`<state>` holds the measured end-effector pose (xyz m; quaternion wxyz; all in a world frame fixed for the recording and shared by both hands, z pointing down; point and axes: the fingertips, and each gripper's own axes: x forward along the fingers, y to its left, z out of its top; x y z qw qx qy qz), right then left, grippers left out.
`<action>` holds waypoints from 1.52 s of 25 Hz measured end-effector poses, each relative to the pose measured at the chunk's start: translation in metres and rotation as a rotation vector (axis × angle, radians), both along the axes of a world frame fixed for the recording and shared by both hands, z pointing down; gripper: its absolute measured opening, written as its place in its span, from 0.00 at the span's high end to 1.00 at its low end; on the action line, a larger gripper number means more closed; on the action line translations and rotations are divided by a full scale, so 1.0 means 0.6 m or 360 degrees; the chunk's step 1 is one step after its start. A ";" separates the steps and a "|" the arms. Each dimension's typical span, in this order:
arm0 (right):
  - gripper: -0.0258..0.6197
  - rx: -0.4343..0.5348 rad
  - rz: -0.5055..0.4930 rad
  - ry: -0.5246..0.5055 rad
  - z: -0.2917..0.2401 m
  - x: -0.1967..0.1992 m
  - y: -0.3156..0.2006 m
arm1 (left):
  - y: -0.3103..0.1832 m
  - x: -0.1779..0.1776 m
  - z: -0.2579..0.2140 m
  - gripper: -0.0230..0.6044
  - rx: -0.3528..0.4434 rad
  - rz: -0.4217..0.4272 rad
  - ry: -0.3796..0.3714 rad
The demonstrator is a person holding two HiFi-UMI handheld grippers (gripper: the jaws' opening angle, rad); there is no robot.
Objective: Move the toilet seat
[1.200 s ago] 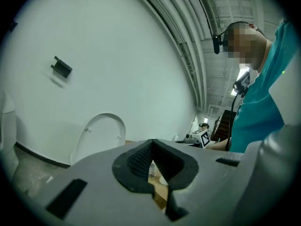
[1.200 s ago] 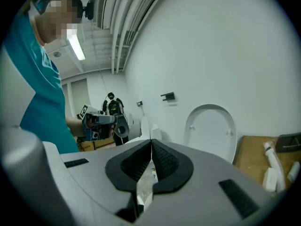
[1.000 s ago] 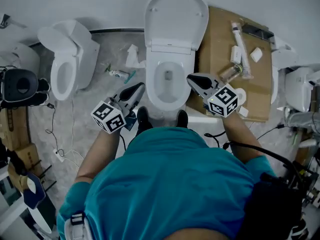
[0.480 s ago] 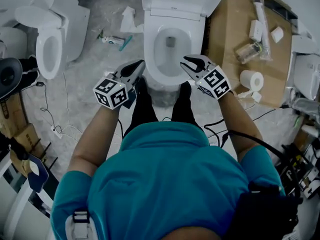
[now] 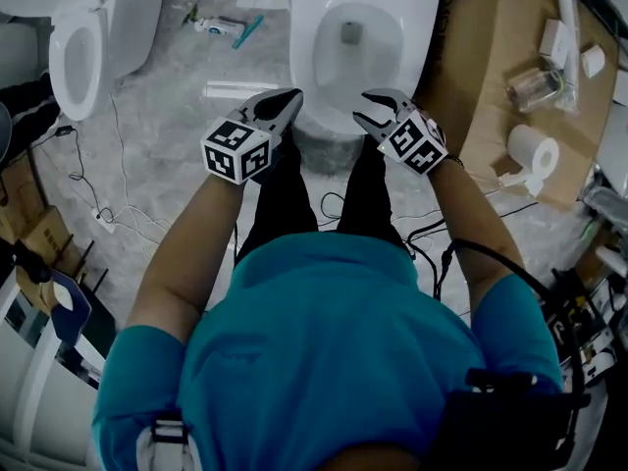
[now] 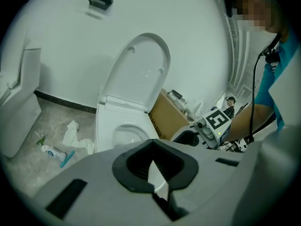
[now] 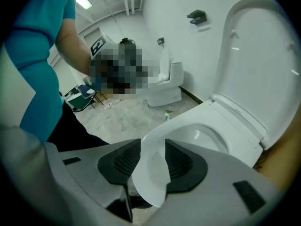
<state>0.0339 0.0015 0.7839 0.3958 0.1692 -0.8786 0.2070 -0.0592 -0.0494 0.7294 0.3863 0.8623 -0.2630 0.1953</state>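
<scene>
The toilet seat [image 5: 310, 55] is a white, glossy oval ring. It lies flat on the bowl, and the lid [image 6: 137, 73] stands raised behind it against the wall. In the head view the seat is at the top centre, directly ahead of the person, whose dark trouser legs [image 5: 285, 199] reach to the foot of the bowl.

Both tools are at the seat's front end. The left tool [image 5: 288, 97] is just beside the front-left curve, with its tips pressed together and nothing between them. Only a sliver of white rim shows past its pads. The right tool [image 5: 361, 106] is at the front-right curve. Its jaws are spread and have just been opening. The rounded front edge of the seat shows in the gap between the pads [image 7: 181, 161]. It is not clear that either pad presses on it.

To the left of the bowl the grey floor [image 5: 167, 155] is mostly open, with a white strip [image 5: 240, 89], a tube and some crumpled paper near the base. A second toilet [image 5: 71, 52] stands well apart on that side. To the right a sheet of cardboard [image 5: 486, 77] lies just beside the bowl. A paper roll [image 5: 535, 150] and small parts lie on it.
</scene>
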 end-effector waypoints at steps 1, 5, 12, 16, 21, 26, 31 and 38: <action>0.74 -0.0016 -0.0040 0.0025 0.018 -0.005 0.010 | 0.006 0.000 0.014 0.96 -0.0019 0.0008 -0.0007; 0.69 -0.0089 -0.0173 0.0092 0.085 -0.022 0.051 | 0.035 0.000 0.065 0.96 -0.0075 0.0074 -0.0046; 0.63 -0.0180 -0.0441 0.0242 0.190 -0.032 0.117 | 0.064 0.015 0.127 0.96 -0.0108 0.0211 -0.0111; 0.60 -0.0202 -0.0538 0.0342 0.241 -0.035 0.140 | 0.078 0.009 0.158 0.96 -0.0149 0.0225 -0.0148; 0.58 -0.0170 -0.0663 0.0474 0.292 -0.035 0.165 | 0.090 0.006 0.181 0.96 -0.0175 0.0231 -0.0170; 0.56 -0.0172 -0.0737 0.0611 0.335 -0.029 0.181 | 0.100 0.008 0.191 0.96 -0.0190 0.0238 -0.0166; 0.54 -0.0159 -0.0786 0.0685 0.342 -0.028 0.179 | 0.110 0.005 0.190 0.96 -0.0201 0.0231 -0.0155; 0.54 -0.0186 -0.0781 0.0664 0.319 -0.028 0.180 | 0.103 -0.004 0.171 0.96 -0.0172 0.0205 -0.0128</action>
